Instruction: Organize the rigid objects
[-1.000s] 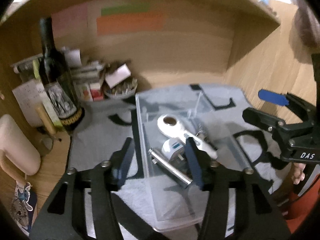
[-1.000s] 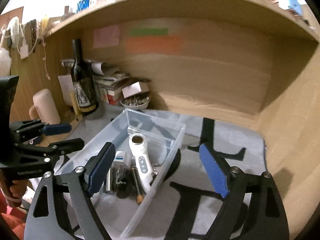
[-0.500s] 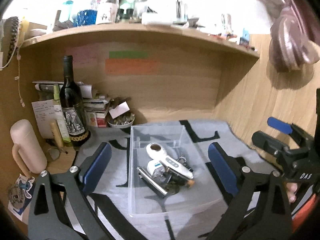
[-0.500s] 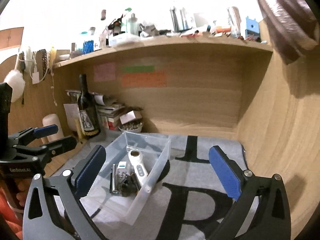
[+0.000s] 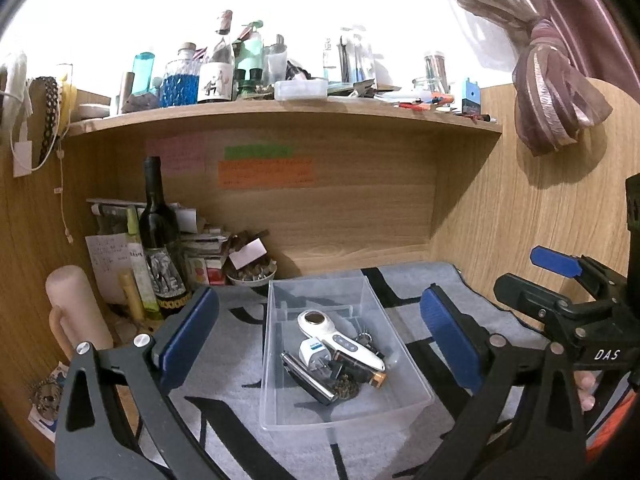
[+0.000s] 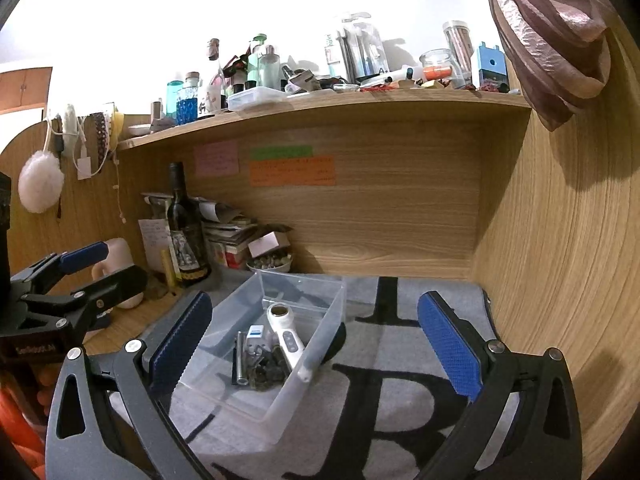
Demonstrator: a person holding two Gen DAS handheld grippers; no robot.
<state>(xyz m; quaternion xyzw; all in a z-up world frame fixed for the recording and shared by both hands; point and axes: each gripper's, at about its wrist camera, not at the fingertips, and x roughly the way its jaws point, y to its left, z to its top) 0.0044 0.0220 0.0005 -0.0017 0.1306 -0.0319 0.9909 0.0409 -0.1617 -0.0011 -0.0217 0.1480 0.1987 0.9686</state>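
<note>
A clear plastic bin [image 5: 276, 420] stands on a grey mat [image 5: 224, 360] in a wooden desk nook. In it lie a white handheld device [image 5: 340, 338], a white plug adapter [image 5: 314, 354], a metal cylinder [image 5: 306, 378] and several small dark items. The bin also shows in the right wrist view [image 6: 328, 320], with the white device [image 6: 286, 338] inside. My left gripper [image 5: 320, 338] is open and empty, held back above the bin. My right gripper [image 6: 314, 344] is open and empty, right of the bin.
A dark wine bottle [image 5: 160, 240], stacked papers and boxes [image 5: 200, 248], a small bowl [image 5: 250, 276] and a pink cylinder [image 5: 74, 312] crowd the back left corner. A shelf [image 5: 280, 112] with several bottles runs overhead. Wooden walls close the back and right.
Both grippers have pulled back and up from the bin. The left gripper's jaws have opened wide; the metal cylinder lies in the bin.
</note>
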